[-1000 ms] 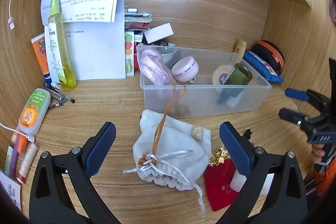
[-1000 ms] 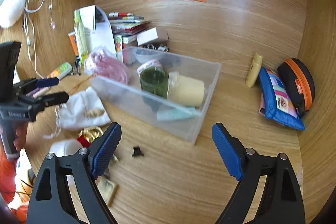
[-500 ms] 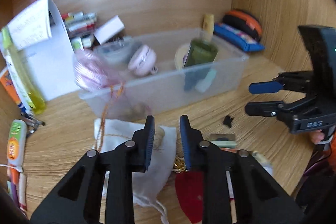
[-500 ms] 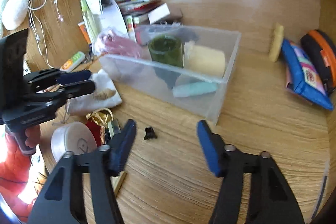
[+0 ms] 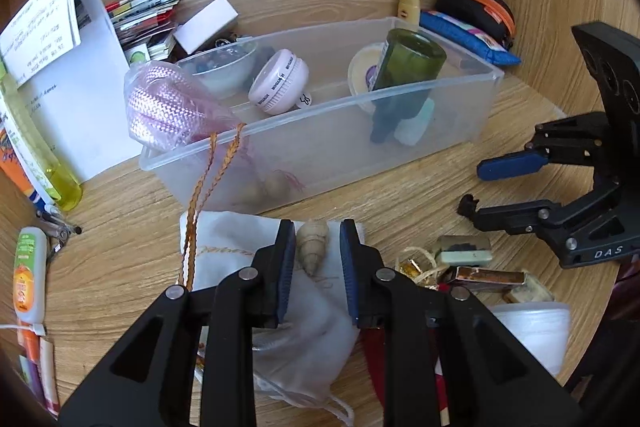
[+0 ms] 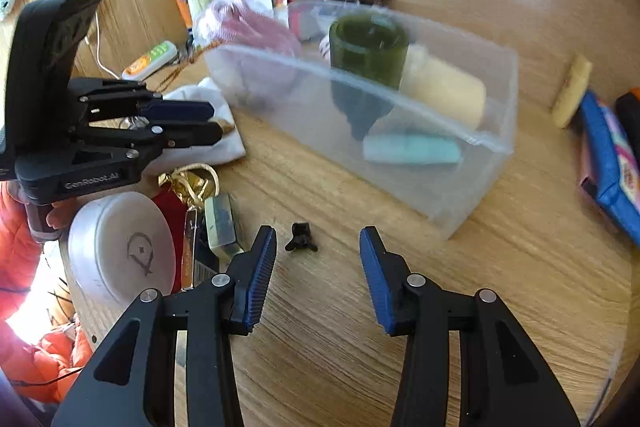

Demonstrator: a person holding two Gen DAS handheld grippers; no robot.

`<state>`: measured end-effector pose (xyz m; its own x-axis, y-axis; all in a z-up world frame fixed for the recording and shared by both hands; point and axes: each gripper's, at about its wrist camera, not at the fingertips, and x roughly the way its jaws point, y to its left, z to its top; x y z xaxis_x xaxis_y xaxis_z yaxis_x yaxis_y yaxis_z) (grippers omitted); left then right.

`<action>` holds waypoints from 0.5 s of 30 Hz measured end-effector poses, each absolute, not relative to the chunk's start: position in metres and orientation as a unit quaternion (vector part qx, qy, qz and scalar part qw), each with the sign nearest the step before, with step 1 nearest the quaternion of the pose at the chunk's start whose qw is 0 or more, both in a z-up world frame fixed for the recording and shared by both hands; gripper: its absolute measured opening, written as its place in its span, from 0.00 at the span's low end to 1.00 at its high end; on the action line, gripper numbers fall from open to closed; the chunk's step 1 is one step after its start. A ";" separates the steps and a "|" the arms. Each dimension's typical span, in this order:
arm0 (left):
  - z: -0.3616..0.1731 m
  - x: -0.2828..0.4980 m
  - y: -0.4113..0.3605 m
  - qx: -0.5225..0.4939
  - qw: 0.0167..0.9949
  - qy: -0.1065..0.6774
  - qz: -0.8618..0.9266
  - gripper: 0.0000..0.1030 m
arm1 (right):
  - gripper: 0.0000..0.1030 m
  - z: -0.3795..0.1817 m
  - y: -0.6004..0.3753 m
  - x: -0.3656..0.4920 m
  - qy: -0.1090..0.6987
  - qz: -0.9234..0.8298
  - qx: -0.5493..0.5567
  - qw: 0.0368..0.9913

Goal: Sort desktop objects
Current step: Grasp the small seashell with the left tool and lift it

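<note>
A small beige spiral shell point(image 5: 314, 247) lies on a white drawstring pouch point(image 5: 240, 259) in front of the clear plastic bin point(image 5: 320, 131). My left gripper point(image 5: 317, 227) is shut on the shell, which sits between its blue pads; the right wrist view shows this gripper point(image 6: 216, 123) over the pouch point(image 6: 200, 151). My right gripper point(image 6: 317, 233) hangs low over the wooden desk, its jaws closing. A tiny black clip point(image 6: 301, 237) lies on the desk between them, untouched, nearer the left finger. The left wrist view shows the right gripper point(image 5: 478, 193) beside that clip point(image 5: 468, 205).
The bin point(image 6: 400, 131) holds a green bottle point(image 6: 368, 47), a pink mesh bag, a pink round case and a tape roll. A white round tin point(image 6: 120, 251), gold wrapping and small boxes point(image 5: 464, 251) crowd the near edge. A blue pouch point(image 6: 608, 163) lies right; bottles and papers stand left.
My left gripper went from wide open to shut and moved down onto the shell. My right gripper narrowed and sank toward the black clip.
</note>
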<state>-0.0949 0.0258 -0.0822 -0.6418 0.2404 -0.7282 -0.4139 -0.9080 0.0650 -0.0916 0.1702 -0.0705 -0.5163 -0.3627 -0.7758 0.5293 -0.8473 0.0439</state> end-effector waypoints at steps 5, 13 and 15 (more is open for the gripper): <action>-0.089 -0.105 0.030 -0.399 0.183 0.125 0.889 0.20 | 0.38 -0.074 0.166 -0.092 0.111 -0.862 0.420 0.261; -0.090 -0.107 0.031 -0.398 0.190 0.124 0.889 0.20 | 0.27 -0.076 0.166 -0.096 0.099 -0.861 0.425 0.262; -0.089 -0.107 0.031 -0.398 0.189 0.128 0.888 0.19 | 0.23 -0.076 0.166 -0.097 0.099 -0.861 0.425 0.261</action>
